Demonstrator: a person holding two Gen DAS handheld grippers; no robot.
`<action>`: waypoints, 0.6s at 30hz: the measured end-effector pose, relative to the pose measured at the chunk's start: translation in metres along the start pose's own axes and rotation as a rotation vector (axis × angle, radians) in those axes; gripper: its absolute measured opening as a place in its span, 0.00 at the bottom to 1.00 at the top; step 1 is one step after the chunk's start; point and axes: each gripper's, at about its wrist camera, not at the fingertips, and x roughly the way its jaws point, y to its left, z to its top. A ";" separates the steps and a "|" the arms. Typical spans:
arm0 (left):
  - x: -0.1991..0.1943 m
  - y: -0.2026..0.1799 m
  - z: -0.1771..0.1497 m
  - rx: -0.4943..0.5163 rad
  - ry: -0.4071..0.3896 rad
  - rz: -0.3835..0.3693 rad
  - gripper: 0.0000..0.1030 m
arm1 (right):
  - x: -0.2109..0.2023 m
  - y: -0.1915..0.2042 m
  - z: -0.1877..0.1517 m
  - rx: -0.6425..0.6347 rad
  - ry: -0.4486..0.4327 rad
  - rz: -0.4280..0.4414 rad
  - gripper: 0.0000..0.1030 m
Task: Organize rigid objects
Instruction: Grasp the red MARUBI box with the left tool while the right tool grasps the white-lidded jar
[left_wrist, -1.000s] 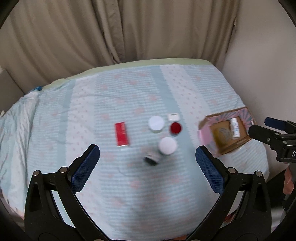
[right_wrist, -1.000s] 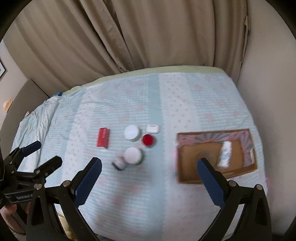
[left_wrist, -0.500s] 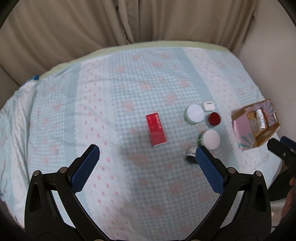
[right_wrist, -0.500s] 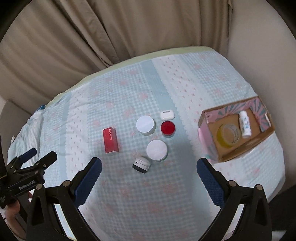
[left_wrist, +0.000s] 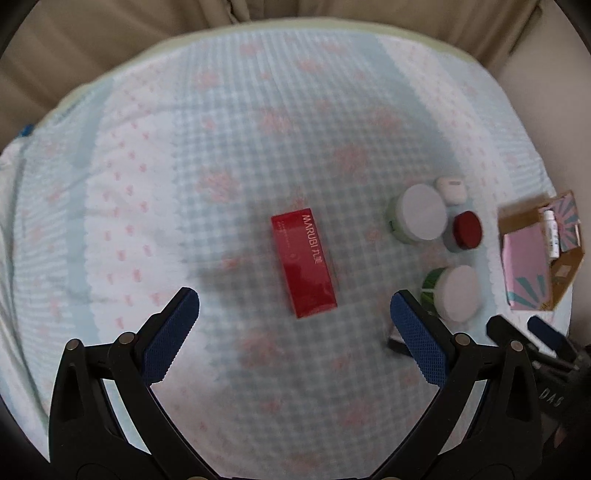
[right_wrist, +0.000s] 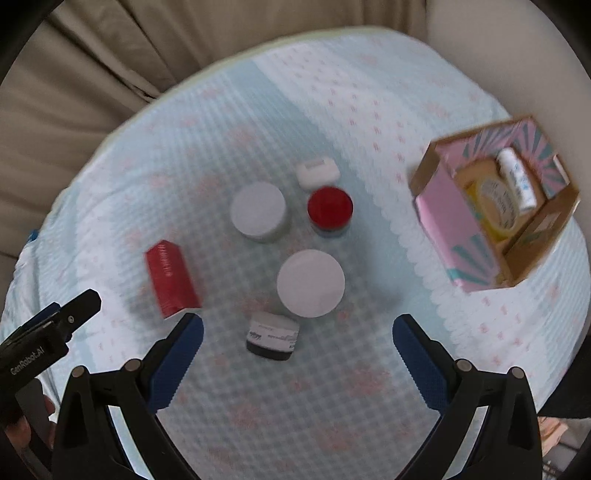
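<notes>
A bedspread (left_wrist: 229, 122) of pale blue check and white bands with small pink motifs covered the bed, with a light green edge (right_wrist: 207, 75) along its far side. Beige curtains (right_wrist: 122, 48) hung in folds behind it, and a plain cream wall (right_wrist: 517, 55) stood at the right.

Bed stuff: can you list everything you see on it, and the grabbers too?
red box: 1, red, left of the jars
white-lidded jars: 2, white lids, middle
red-lidded jar: 1, red lid, right of the far white jar
small case: 1, white, behind the jars
black-and-white jar: 1, nearest, on its side
cardboard box: 1, pink and brown, right, holding a white bottle and yellow tub
bedspread: 1, pale blue checked
curtain: beige, behind
left gripper: open, over red box
right gripper: open, over jars
</notes>
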 end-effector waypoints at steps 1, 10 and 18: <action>0.011 0.000 0.003 -0.007 0.017 0.000 1.00 | 0.010 -0.001 0.002 0.006 0.016 -0.005 0.99; 0.097 -0.007 0.019 -0.038 0.133 0.025 0.85 | 0.089 -0.015 0.017 0.079 0.114 -0.069 0.99; 0.125 -0.015 0.017 -0.044 0.154 0.051 0.69 | 0.126 -0.023 0.017 0.098 0.183 -0.097 0.90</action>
